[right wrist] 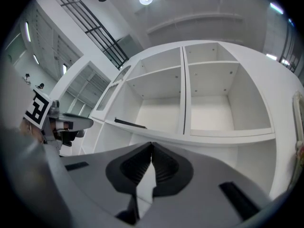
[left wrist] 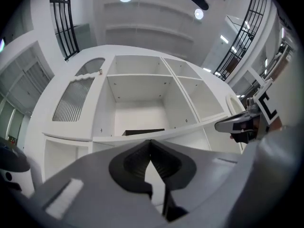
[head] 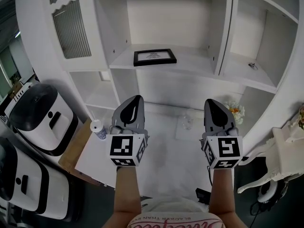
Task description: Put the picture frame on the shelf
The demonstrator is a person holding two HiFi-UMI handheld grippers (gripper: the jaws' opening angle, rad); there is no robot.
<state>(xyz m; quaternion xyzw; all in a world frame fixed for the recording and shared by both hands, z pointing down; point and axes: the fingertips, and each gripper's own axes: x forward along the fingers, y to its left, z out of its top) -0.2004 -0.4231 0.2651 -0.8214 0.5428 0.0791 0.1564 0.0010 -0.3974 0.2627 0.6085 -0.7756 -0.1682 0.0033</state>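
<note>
Seeing black rectangular picture frame (head: pixel 154 57) flat, face up, on the middle board of the white wooden shelf unit (head: pixel 197 63), left of centre in that bay, far from both claws. Left claw (head: pixel 135 101) pinched fully together, nothing between the pads. Right claw (head: pixel 213 103) likewise closed and empty. Both hovering on the near side over the white tabletop (head: pixel 164 141), pointing toward the shelf. Judging handling: light, stiff, thin rim; probably glazed, so fragile and slick on the face. Best taken across one long edge of the moulding, pads front and back, off the centre pane. Hard to get under while flat, so likely needs an edge tipped up first. Looks done already unless meant to stand upright.
</note>
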